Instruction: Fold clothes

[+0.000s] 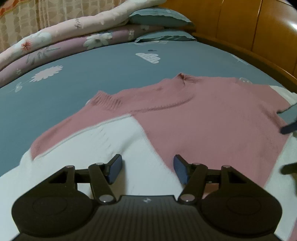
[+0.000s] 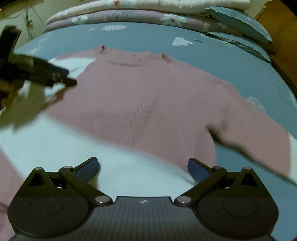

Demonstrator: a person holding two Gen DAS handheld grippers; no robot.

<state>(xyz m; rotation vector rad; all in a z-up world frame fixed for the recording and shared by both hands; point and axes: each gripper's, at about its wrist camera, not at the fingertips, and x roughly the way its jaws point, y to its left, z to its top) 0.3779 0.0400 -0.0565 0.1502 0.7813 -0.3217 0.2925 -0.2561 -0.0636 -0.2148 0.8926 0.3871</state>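
A pink and white knitted sweater (image 1: 204, 118) lies flat on the blue bed sheet (image 1: 92, 61), neckline towards the far side. In the left wrist view its sleeve (image 1: 78, 133) is laid across the body, with a ribbed pink cuff (image 1: 107, 101). My left gripper (image 1: 147, 166) hovers open over the seam between white and pink, nothing between its blue pads. My right gripper (image 2: 143, 166) stands wide open above the sweater's white lower part (image 2: 120, 166), also holding nothing. The other sleeve (image 2: 250, 126) stretches out to the right. The left gripper (image 2: 61, 77) shows dark at the upper left of the right wrist view.
Folded floral quilts (image 1: 61, 37) and two blue pillows (image 1: 159, 16) are stacked along the far side of the bed. A wooden headboard (image 1: 250, 27) curves round the right. Curtains (image 1: 27, 16) hang behind. Bare sheet lies beyond the sweater's neckline.
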